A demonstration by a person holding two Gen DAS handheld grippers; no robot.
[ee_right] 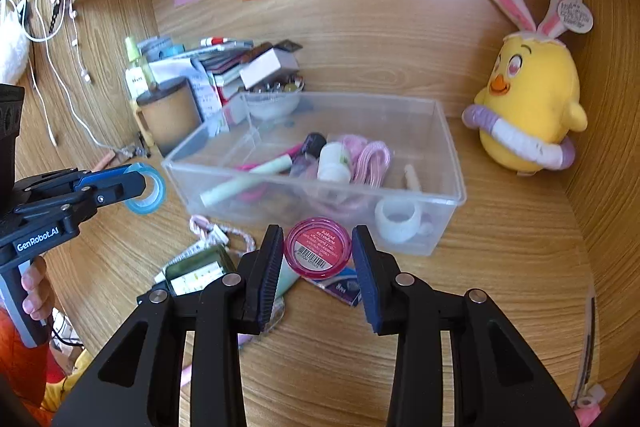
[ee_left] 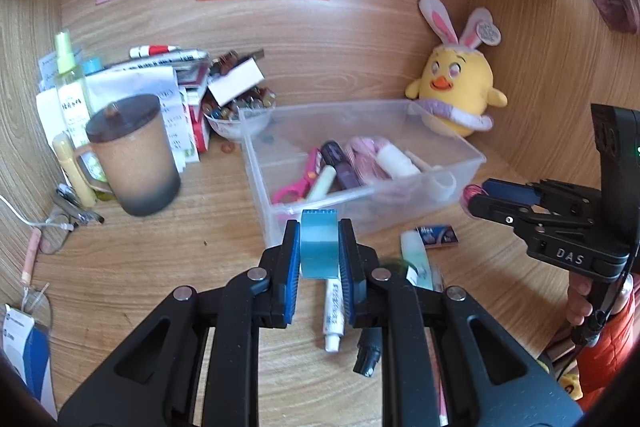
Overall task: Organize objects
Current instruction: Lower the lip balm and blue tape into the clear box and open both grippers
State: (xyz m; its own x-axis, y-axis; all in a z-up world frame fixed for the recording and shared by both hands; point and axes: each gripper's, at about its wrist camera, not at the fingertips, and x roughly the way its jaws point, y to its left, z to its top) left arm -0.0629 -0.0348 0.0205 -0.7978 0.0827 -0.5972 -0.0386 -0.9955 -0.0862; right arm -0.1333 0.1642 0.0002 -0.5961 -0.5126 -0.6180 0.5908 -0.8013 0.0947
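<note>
1. Your left gripper (ee_left: pixel 319 251) was pinching a roll of blue tape (ee_left: pixel 319 247) between its blue pads, roll upright, held just short of the clear bin's near wall.
2. Your right gripper (ee_right: pixel 318 259) was pinching a small pink jar (ee_right: pixel 318 247), its barcode label facing the camera, both pads against its sides; it sat near the bin's front wall, above the desk.
3. The clear plastic bin (ee_right: pixel 448 147) stood mid-desk. Inside lay pink scissors (ee_left: pixel 294 187), a pale green marker (ee_right: pixel 244 181), a dark purple tube (ee_left: pixel 340 165), a white bottle (ee_right: pixel 334 161), a pink cord bundle (ee_right: pixel 374 163) and a white tape ring (ee_right: pixel 398 219).
4. On the wooden desk (ee_left: pixel 160 255) under your left gripper lay a white tube (ee_left: pixel 334 315) and a black marker (ee_left: pixel 368 355); a small dark blue packet (ee_left: pixel 437 237) sat to the right.
5. A brown lidded mug (ee_left: pixel 134 155) stood left of the bin, and a yellow chick plush (ee_right: pixel 528 107) stood to its right.
</note>
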